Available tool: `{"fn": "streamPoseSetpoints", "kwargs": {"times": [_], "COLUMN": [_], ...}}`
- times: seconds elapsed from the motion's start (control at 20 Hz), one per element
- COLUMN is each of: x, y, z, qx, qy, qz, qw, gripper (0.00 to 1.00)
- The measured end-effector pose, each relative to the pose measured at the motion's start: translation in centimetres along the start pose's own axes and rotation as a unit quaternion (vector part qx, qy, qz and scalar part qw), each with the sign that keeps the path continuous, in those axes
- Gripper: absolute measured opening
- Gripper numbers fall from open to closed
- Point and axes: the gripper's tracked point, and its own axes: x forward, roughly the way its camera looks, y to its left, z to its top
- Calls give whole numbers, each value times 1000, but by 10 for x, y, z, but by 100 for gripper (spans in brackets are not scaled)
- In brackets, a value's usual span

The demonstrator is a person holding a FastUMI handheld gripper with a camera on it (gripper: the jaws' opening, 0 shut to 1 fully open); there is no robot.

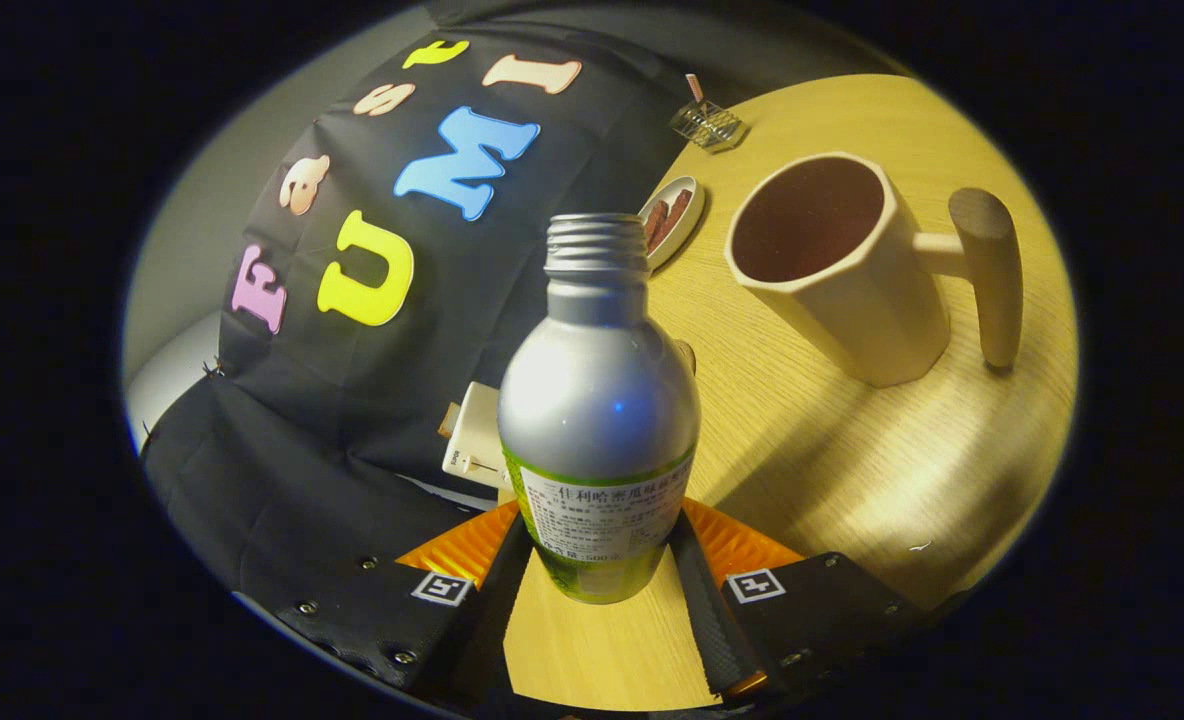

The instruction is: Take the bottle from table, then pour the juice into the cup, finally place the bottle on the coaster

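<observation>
A silver aluminium bottle (599,400) with a green and white label and an uncapped threaded neck stands between my gripper's (600,560) two fingers (505,590), which press on its lower sides. The view is tilted, and the bottle's base hangs above the wooden table (852,470). Beyond the fingers and to the right stands a cream cup (832,270) with a wooden handle (987,275); its dark inside faces me. The bottle's mouth is left of the cup and not over it.
Beyond the bottle lies a small white dish (674,218) holding brown pieces, and farther back a small wire rack (707,124). A white boxy object (474,440) sits just behind the bottle at the table's edge, against the black cloth wall.
</observation>
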Motion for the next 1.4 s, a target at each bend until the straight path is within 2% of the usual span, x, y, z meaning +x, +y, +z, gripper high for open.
{"fn": "streamPoseSetpoints", "kwargs": {"times": [0.3, 0.65, 1.4], "x": [2, 9, 8], "y": [2, 12, 31], "z": [6, 12, 22], "qx": [88, 172, 276], "qy": [5, 16, 29], "qz": [16, 33, 61], "qw": [996, 984, 959], "gripper": [77, 77, 77]}}
